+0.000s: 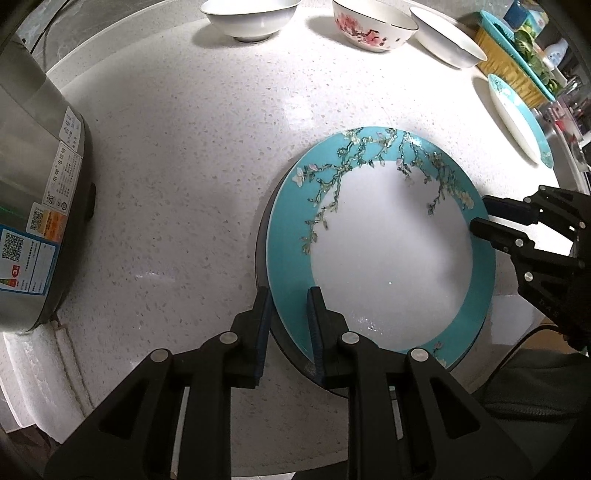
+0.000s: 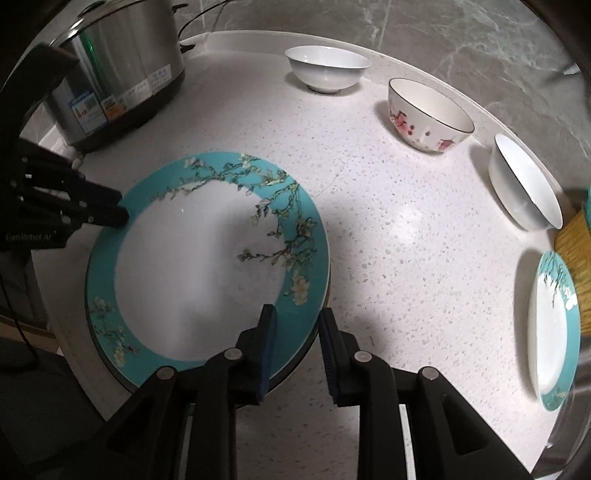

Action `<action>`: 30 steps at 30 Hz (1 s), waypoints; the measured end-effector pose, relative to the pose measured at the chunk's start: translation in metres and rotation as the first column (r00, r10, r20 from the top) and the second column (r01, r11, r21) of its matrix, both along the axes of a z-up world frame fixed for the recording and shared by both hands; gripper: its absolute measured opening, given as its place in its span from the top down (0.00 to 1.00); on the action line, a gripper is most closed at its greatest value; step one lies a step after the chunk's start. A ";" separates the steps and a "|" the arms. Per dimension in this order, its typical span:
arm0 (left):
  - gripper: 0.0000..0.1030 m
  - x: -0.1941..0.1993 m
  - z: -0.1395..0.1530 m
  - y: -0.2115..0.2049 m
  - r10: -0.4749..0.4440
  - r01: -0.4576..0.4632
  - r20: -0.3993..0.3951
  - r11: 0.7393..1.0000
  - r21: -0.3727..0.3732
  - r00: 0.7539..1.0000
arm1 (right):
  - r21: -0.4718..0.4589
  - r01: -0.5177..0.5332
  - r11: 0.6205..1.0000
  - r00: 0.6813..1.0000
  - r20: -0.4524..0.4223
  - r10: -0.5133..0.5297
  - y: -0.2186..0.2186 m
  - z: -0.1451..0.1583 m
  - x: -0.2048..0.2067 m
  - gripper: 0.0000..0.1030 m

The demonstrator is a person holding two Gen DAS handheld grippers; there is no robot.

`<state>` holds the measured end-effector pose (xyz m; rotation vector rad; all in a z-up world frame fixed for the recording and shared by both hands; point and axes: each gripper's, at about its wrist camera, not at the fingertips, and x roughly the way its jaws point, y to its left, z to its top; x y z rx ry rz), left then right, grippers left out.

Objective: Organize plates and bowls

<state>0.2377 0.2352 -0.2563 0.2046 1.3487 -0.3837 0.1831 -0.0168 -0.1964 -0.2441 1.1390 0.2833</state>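
Note:
A large teal-rimmed plate with blossom branches [image 1: 384, 258] [image 2: 207, 266] is held just above the white counter by both grippers. My left gripper [image 1: 290, 295] straddles its near-left rim, one finger above and one below; it also shows in the right wrist view [image 2: 114, 206]. My right gripper [image 2: 297, 314] straddles the opposite rim; it also shows in the left wrist view [image 1: 480, 214]. A second teal plate [image 1: 517, 118] [image 2: 554, 332] lies at the right. Three bowls stand at the back: plain white [image 1: 251, 16] [image 2: 325, 68], pink-flowered [image 1: 373, 26] [image 2: 428, 114], white dark-rimmed [image 1: 447, 35] [image 2: 524, 184].
A steel rice cooker [image 1: 33, 192] [image 2: 122, 74] stands at the left on the speckled counter [image 1: 184, 166]. A yellow and teal basket with greens [image 1: 513, 62] sits at the far right. The counter's front edge [image 1: 66, 387] runs below the grippers.

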 end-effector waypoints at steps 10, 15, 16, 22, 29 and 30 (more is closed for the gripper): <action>0.29 0.006 0.029 0.006 0.009 -0.004 0.050 0.995 -0.098 0.999 | 0.012 0.076 0.997 0.996 0.053 -0.076 -0.006 0.006 -0.011 0.47; 0.03 0.026 0.067 -0.024 -0.055 0.076 0.087 0.962 -0.263 0.995 | 0.208 0.225 0.952 0.961 0.112 -0.252 -0.061 0.041 -0.021 0.16; 0.00 0.031 0.071 -0.031 -0.065 0.083 0.068 0.946 -0.313 0.996 | 0.288 0.252 0.924 0.952 0.099 -0.291 -0.077 0.046 -0.022 0.13; 0.00 0.059 0.086 -0.098 -0.155 0.126 -0.020 0.868 -0.481 0.988 | 0.708 0.470 0.527 0.807 -0.103 -0.581 -0.225 0.043 -0.056 0.00; 0.00 0.092 0.094 -0.212 -0.139 0.052 -0.146 0.874 -0.484 0.979 | 0.793 0.554 0.253 0.625 -0.195 -0.756 -0.383 0.020 -0.106 0.00; 0.00 0.098 0.092 -0.230 -0.142 0.065 -0.129 0.879 -0.473 0.981 | 0.800 0.549 0.243 0.622 -0.197 -0.758 -0.400 0.018 -0.108 0.00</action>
